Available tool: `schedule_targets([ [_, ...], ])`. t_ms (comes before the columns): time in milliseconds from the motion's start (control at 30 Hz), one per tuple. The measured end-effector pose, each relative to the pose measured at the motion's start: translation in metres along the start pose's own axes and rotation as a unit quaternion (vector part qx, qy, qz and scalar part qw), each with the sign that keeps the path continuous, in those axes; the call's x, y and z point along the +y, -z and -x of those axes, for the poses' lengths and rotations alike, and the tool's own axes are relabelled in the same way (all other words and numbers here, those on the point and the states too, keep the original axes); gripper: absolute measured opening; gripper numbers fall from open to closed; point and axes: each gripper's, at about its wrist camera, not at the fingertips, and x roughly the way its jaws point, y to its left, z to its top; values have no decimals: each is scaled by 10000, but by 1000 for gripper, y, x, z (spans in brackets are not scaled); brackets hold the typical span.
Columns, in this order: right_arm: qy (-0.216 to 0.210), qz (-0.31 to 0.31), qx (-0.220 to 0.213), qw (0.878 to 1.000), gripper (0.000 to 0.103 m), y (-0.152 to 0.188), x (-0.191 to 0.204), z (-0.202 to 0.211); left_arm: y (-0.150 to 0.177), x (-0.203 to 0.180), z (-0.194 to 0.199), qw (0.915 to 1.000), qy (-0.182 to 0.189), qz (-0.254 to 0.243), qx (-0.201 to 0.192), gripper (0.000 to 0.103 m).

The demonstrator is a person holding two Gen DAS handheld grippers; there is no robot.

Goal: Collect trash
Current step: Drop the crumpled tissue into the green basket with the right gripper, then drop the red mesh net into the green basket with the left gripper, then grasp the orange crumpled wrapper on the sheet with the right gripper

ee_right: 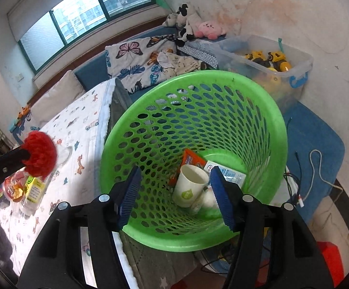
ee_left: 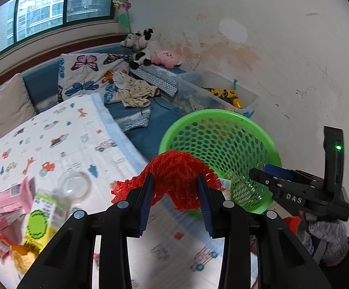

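We saw the left claw (ee_left: 175,187) grasping a red net (ee_left: 174,175). The right claw (ee_right: 174,183) was released above the green basket (ee_right: 277,130), with a paper cup (ee_right: 190,187) lying below it.

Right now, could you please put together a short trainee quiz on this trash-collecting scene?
1. True or false: the left hand-held gripper holds a red foam net.
2. Which item lies in the green basket? A) paper cup B) plush toy C) glass jar
3. Fill in: the right hand-held gripper stands ____, nothing between its pads.

Key: 1 true; 2 A; 3 open.
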Motion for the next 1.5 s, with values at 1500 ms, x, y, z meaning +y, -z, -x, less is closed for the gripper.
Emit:
schedule_targets([
  [1500,-473,301,-216,9982,69,22,59,32,58,75,45,9962,-554,663,-75,64],
])
